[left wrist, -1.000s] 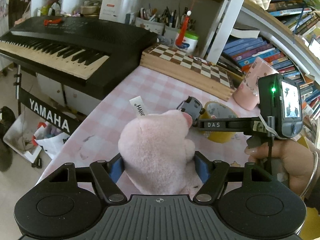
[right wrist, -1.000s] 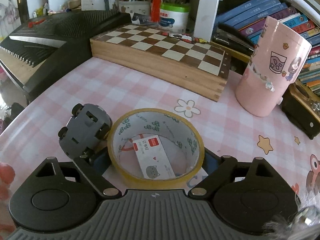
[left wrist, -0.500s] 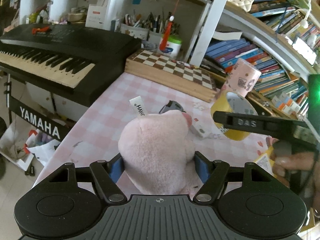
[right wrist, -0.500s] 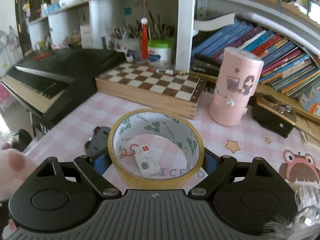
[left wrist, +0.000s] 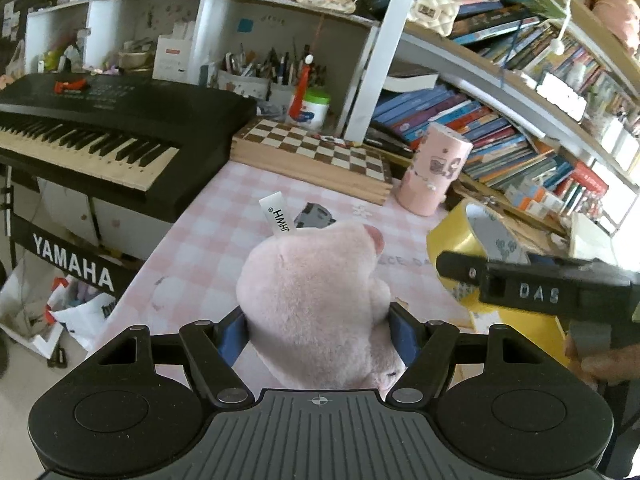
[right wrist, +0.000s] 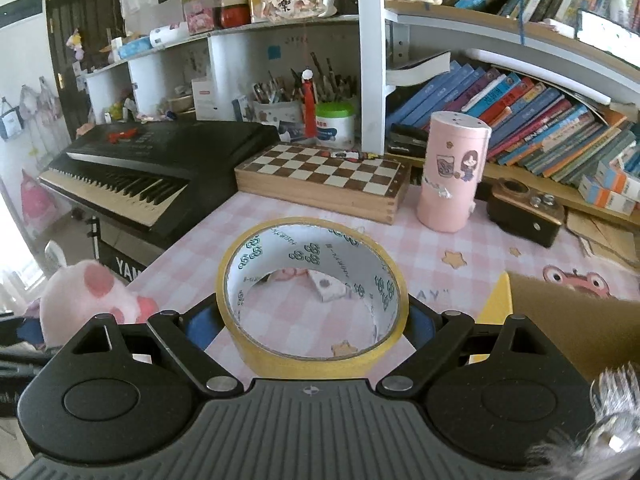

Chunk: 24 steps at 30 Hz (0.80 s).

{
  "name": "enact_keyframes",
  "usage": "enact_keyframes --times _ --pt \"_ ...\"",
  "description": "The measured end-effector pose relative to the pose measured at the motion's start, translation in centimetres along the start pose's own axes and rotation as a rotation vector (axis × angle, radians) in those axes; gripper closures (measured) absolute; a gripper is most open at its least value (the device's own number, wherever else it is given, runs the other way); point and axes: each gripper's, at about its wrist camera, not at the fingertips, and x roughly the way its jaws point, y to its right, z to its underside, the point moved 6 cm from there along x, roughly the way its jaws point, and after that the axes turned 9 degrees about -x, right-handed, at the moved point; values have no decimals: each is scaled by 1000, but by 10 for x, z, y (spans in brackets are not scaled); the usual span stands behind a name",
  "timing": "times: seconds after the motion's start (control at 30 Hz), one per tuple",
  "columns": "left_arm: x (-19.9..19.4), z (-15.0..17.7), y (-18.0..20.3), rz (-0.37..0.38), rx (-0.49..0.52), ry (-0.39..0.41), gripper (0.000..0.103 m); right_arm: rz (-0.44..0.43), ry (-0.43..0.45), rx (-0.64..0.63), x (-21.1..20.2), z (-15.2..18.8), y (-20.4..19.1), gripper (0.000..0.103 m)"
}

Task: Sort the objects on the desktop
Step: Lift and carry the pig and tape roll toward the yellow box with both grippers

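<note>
My left gripper [left wrist: 318, 330] is shut on a pink plush toy [left wrist: 316, 296] with a white label, held above the pink checked tablecloth [left wrist: 208, 248]. My right gripper [right wrist: 312, 322] is shut on a wide roll of yellow tape [right wrist: 312, 356], lifted off the table; the roll [left wrist: 452, 236] also shows at the right of the left wrist view, in front of the right gripper's black body. The plush toy [right wrist: 84, 296] appears at the left edge of the right wrist view. A small grey toy car [left wrist: 316, 215] lies on the cloth beyond the plush. Through the roll I see a small white card [right wrist: 330, 286] on the table.
A black keyboard [right wrist: 152, 160] stands at the left. A wooden chessboard box [right wrist: 324, 178], a pink cylinder [right wrist: 452, 178] and a dark box [right wrist: 526, 216] line the back, with shelves of books [right wrist: 540, 120] and pen holders behind. A brown cardboard edge [right wrist: 560, 320] rises at the near right.
Both grippers rose from the table with their loads. The tape roll lifted off the white card and moved right, away from the toy car. More of the shelves came into view.
</note>
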Motion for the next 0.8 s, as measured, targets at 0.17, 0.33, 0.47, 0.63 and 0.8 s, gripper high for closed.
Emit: enact_keyframes --times 0.17,0.33,0.47,0.63,0.8 --pt "-16 8 0 32 8 3 31 11 -7 7 -25 18 -11 14" --pt "-32 21 0 58 23 -3 31 29 -18 10 -50 37 -24 14" --pt "-50 33 -2 74 27 -2 31 36 -33 2 -68 51 -32 14" --pt "-69 46 -7 85 33 -14 31 44 -52 34 -90 70 -43 14" --pt "-87 60 -9 98 51 -28 31 52 -67 86 -110 91 -56 14"
